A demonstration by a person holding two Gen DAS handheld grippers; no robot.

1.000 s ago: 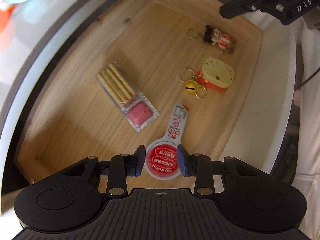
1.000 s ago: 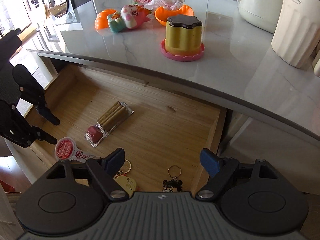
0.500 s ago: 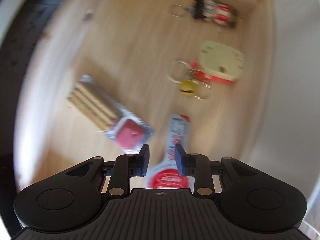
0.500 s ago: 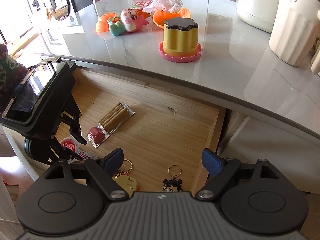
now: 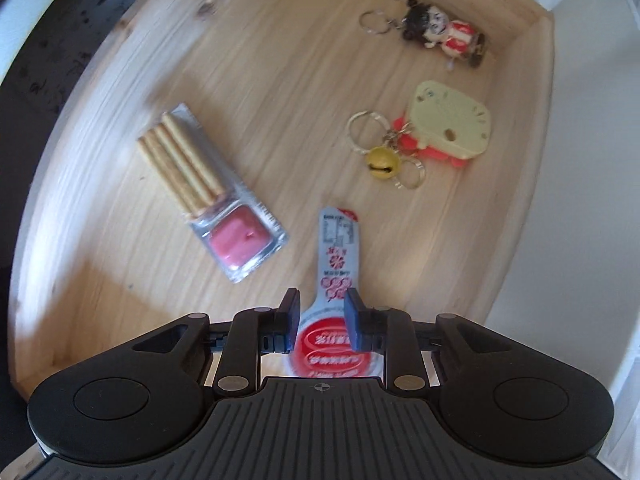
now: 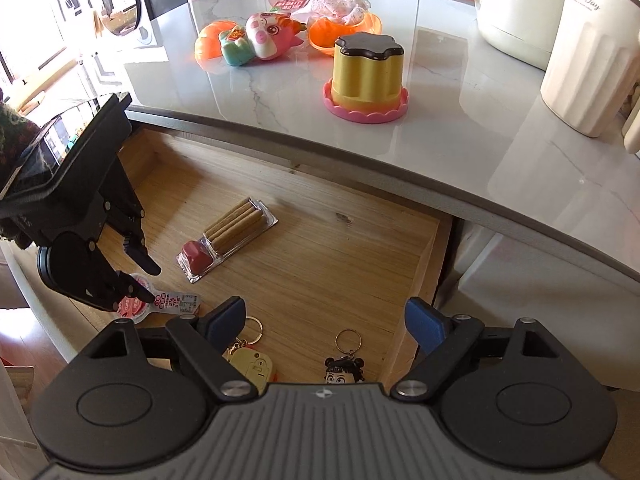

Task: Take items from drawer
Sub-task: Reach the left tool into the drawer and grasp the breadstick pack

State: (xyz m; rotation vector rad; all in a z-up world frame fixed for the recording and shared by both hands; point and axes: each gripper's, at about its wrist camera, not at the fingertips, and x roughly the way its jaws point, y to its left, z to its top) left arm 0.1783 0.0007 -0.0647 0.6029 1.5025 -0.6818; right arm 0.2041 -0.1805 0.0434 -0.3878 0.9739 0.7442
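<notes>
Pointing my left gripper [image 5: 322, 314] straight down into the wooden drawer [image 5: 256, 52], I have been closing its jaws around the red-and-white packet [image 5: 338, 264], which lies flat near the front edge. The round red end sits between my blue pads [image 5: 294, 314], but it is blurry and partly hidden under my tool, so I cannot tell if the pads touch it yet. The packet is shaped like a paddle, and its long thin tail points away from me, toward the back of the drawer. To its left lies a clear plastic tray of biscuit sticks [image 5: 208, 184] with pink dip in a square cup, set at a slant. To the right are a yellow bell [image 5: 382, 164] on shiny rings, a pale yellow flat keychain [image 5: 452, 128], and a little doll keychain [image 5: 440, 34] in the far corner. My right gripper [image 6: 324, 322] hangs over the drawer's front with its jaws wide apart and nothing in them. Its body cuts off both keychains. Behind is a smooth marble counter [image 6: 440, 120] with toys.
</notes>
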